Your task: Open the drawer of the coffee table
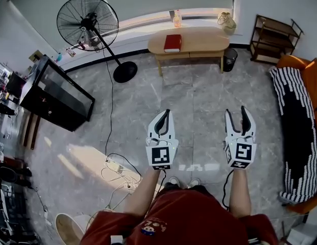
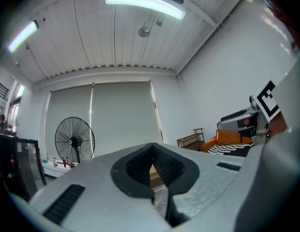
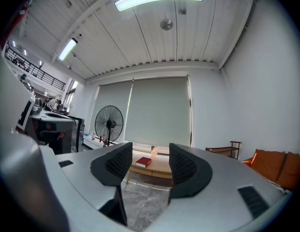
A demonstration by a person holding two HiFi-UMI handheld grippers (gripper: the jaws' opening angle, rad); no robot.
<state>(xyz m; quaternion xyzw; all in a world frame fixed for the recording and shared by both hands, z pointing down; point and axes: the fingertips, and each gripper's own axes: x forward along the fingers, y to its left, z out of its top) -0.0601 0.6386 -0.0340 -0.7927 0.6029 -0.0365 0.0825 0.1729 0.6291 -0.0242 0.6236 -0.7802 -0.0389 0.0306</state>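
Note:
The light wooden coffee table (image 1: 199,39) stands by the far window, well ahead of both grippers across bare floor. A red book (image 1: 172,43) and a small bottle (image 1: 177,18) rest on it. Its drawer front is a pale strip under the top (image 1: 189,53), too small to show a handle. My left gripper (image 1: 166,115) is shut and holds nothing. My right gripper (image 1: 236,114) is open and empty. In the right gripper view the table (image 3: 162,169) and book (image 3: 143,162) show between the spread fingers. The left gripper's closed fingertips (image 2: 151,148) hide most of that view.
A standing fan (image 1: 88,23) is left of the table, its cable running to a power strip (image 1: 116,166) near my feet. A black cabinet (image 1: 56,93) sits at left. An orange sofa with a striped throw (image 1: 296,131) lines the right. A bin (image 1: 229,59) and shelf (image 1: 275,37) stand beyond.

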